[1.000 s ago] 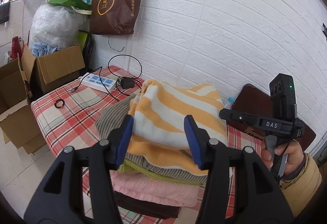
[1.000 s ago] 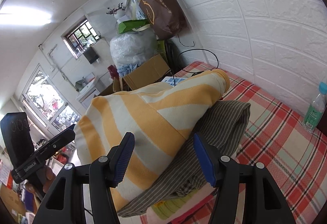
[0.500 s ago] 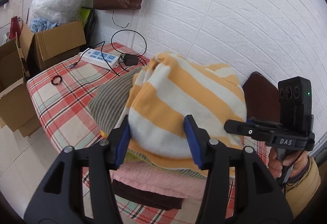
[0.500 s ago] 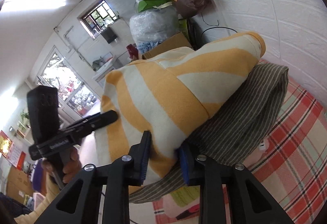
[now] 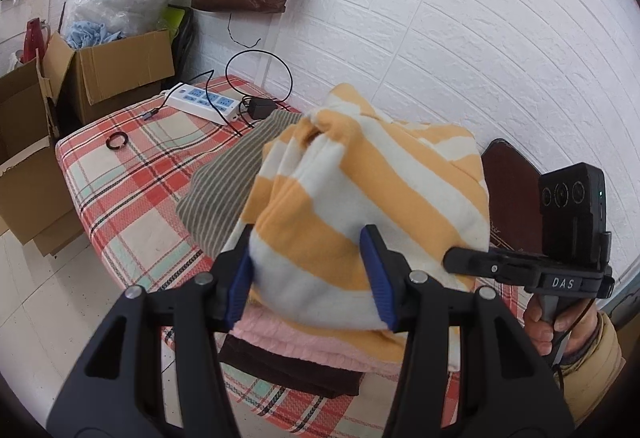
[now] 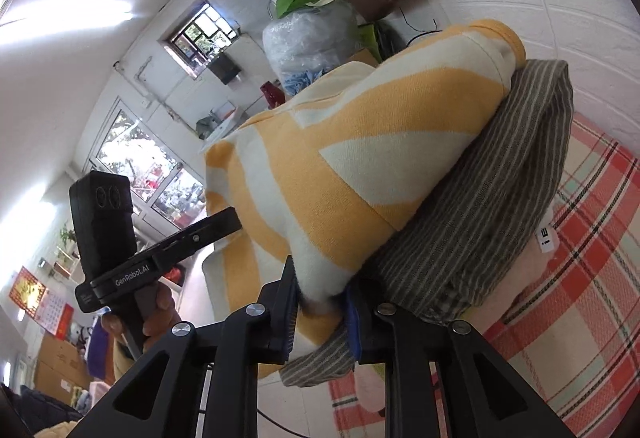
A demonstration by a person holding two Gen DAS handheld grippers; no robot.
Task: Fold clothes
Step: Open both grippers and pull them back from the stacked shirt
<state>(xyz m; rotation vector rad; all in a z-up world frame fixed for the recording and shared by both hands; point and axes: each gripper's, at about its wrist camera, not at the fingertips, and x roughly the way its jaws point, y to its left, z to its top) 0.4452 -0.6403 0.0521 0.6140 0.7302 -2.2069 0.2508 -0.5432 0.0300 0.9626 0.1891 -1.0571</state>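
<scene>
An orange-and-white striped garment (image 5: 372, 190) lies bunched on top of a pile of folded clothes. My left gripper (image 5: 308, 278) is shut on its near fold, and the cloth bulges between the blue pads (image 5: 240, 278). In the right wrist view my right gripper (image 6: 322, 308) is shut on a white corner of the same garment (image 6: 360, 158). Under it lie a grey striped garment (image 6: 480, 198), a pink one (image 5: 304, 338) and a dark brown one (image 5: 280, 366). A person's hand holds the other gripper's handle in each view, the right handle (image 5: 560, 274) and the left handle (image 6: 120, 238).
The pile sits on a red plaid tablecloth (image 5: 120, 182) against a white brick wall. A white power strip (image 5: 204, 104) with cables and a black ring (image 5: 117, 140) lie at the far end. Cardboard boxes (image 5: 116, 74) stand left of the table. A brown cushion (image 5: 508, 190) leans at the right.
My right gripper closed from wide open onto the striped garment's corner. Both grippers sank a little and the garment now bunches up larger between them.
</scene>
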